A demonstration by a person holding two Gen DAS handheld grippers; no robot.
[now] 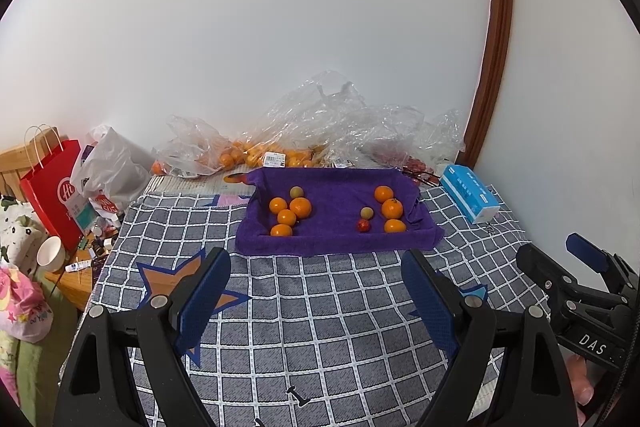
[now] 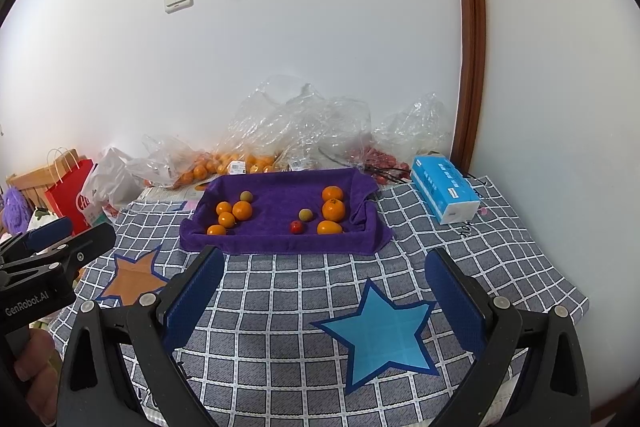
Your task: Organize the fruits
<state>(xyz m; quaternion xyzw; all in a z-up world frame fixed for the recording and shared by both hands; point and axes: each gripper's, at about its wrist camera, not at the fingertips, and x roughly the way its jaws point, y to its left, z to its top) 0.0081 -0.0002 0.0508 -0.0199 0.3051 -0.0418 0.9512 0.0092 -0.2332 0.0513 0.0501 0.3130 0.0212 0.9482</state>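
Two clusters of fruit on the purple towel (image 1: 332,239), taken as landmark. At the towel's left end: four oranges (image 1: 289,213) bunched and touching, a small greenish fruit (image 1: 296,192) just behind. Toward the right end: another greenish fruit (image 1: 367,213), a small red fruit (image 1: 363,225) just in front of it, then three more oranges (image 1: 392,209) in a line near the raised right fold. Short of the towel's near edge, over the checked cloth (image 1: 320,307): left gripper (image 1: 316,301), fingers spread wide, holding nothing; right gripper (image 2: 326,301) likewise apart and empty. Round, light, firm-skinned, likely to roll if nudged; best pinched across the widest part from above. Small ones probably softer, so gentler squeeze. Beyond the towel's far edge, clear plastic bags (image 1: 320,123) with more oranges.
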